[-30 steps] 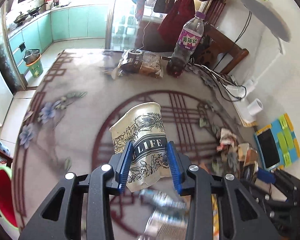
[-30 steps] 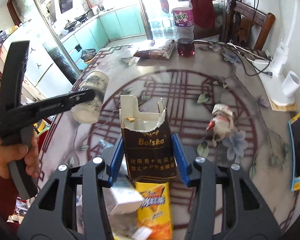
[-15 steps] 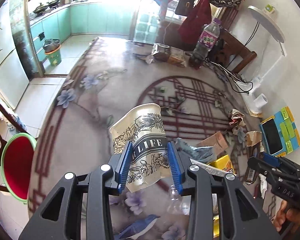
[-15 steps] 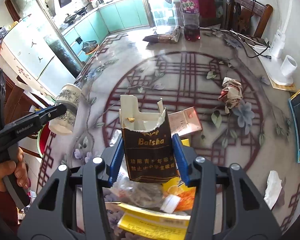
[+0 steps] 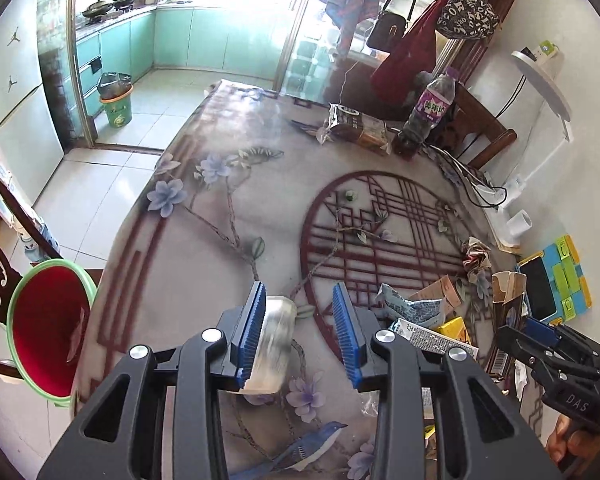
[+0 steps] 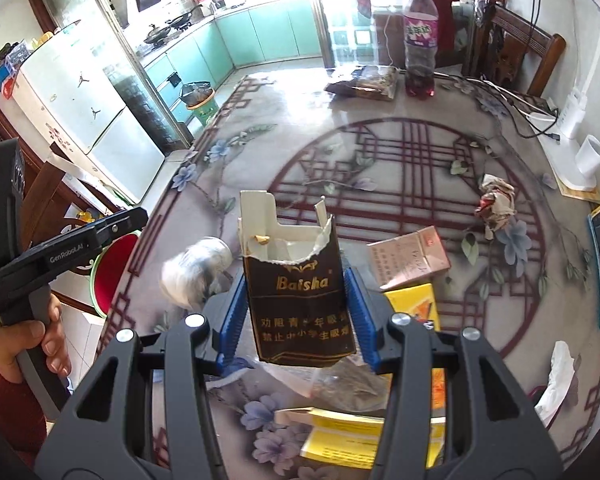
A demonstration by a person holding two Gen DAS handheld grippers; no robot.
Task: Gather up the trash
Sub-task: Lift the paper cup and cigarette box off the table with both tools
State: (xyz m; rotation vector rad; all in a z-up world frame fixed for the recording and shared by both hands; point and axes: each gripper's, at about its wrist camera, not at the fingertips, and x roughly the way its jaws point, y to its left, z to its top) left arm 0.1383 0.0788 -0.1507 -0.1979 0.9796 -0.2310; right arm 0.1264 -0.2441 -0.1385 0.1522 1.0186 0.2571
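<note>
My left gripper (image 5: 299, 332) is open. The printed paper cup (image 5: 271, 350) is blurred, just off its left pad and dropping free over the table edge; it also shows in the right wrist view (image 6: 196, 270). A red bin with a green rim (image 5: 48, 324) stands on the floor to the left, below the table. My right gripper (image 6: 296, 322) is shut on a torn dark brown Baisha cigarette pack (image 6: 300, 300), held above the trash pile.
Loose trash lies on the table (image 5: 228, 208): a pink box (image 6: 408, 258), yellow packets (image 6: 414, 300), a crumpled wrapper (image 6: 496, 200), a tissue (image 6: 558, 376). At the back stand a purple-label bottle (image 6: 420, 44) and a bread bag (image 6: 364, 82). Cables, a white cup and a phone lie on the right.
My left gripper moved left toward the table edge near the red bin and opened, letting the paper cup go. My right gripper still holds the cigarette pack.
</note>
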